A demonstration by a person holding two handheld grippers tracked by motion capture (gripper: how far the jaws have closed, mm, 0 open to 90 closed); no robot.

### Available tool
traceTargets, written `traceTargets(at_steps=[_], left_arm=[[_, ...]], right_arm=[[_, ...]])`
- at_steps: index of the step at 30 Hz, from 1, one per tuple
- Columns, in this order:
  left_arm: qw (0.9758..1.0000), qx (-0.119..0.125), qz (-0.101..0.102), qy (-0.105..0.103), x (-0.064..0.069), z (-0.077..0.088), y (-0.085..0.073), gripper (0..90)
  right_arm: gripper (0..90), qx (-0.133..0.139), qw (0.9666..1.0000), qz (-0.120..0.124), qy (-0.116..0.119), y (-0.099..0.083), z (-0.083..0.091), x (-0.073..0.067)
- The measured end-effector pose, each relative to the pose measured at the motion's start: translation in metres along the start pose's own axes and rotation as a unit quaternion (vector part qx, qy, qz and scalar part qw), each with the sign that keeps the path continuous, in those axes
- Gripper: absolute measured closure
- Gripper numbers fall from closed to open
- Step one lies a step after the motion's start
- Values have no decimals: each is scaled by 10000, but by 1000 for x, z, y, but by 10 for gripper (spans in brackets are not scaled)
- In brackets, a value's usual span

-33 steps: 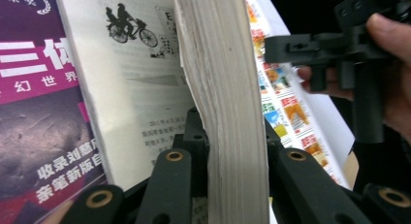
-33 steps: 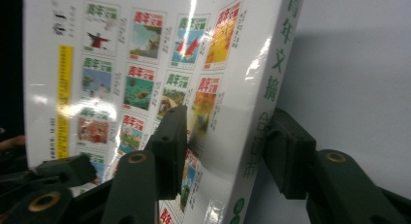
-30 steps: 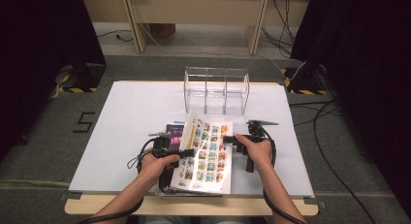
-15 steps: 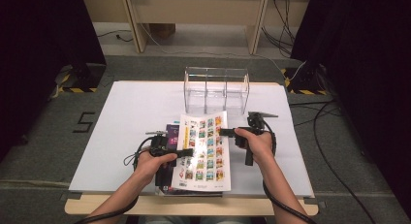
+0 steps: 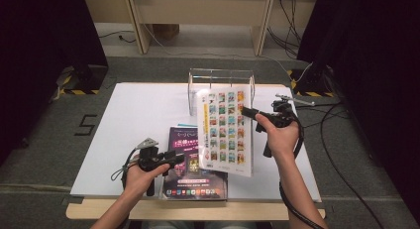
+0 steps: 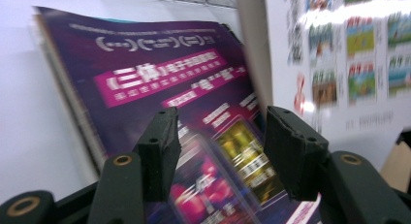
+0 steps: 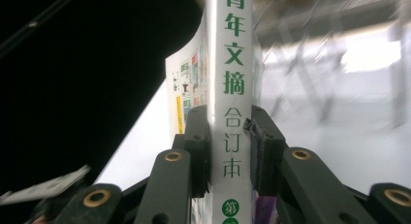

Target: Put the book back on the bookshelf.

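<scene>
My right gripper is shut on the spine of a white book and holds it upright above the table, cover with small pictures facing the person. In the right gripper view the pads press both sides of the spine; these jaws closed on it a moment ago. A purple book lies flat near the front edge. My left gripper hovers at its left side, and its jaws have just been opening with nothing between them. The left gripper view looks past its open gripper at the purple cover and the white book.
A clear wire-framed rack stands at the back of the white table, right behind the lifted book. Another thin book lies under the purple one. Cables trail off the table's right side.
The white book has gone from lying on the purple one to standing upright in the air, raised by the right gripper. The left gripper has let go and drawn back to the left.
</scene>
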State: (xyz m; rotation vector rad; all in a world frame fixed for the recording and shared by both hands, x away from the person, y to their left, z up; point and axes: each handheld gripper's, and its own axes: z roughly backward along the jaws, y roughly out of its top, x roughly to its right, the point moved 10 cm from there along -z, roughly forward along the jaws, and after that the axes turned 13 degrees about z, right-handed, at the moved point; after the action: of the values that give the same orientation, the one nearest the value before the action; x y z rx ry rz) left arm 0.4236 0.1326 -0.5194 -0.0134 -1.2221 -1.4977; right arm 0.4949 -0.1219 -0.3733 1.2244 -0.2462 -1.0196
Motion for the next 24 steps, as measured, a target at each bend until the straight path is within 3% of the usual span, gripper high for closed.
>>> traceTargets(at_steps=[6,9,14,17,24], left_arm=[[9997,260,13,36,-10,10,-3,461],[9996,264,43,56,-14,11,-4,461],[9995,282,70,102,-19,11,-4,461],[9996,283,47,85,-19,10,-4,461],[9998,205,-27,63,-16,7,-10,459]], right_arm=[[740,352,9974,238,-580,28,10,25],[740,415,9956,115,-827,37,10,45],[740,408,9882,231,-1455,38,15,69],[740,484,9870,211,-1518,40,17,70],[740,458,9789,584,-1906,60,-2,55]])
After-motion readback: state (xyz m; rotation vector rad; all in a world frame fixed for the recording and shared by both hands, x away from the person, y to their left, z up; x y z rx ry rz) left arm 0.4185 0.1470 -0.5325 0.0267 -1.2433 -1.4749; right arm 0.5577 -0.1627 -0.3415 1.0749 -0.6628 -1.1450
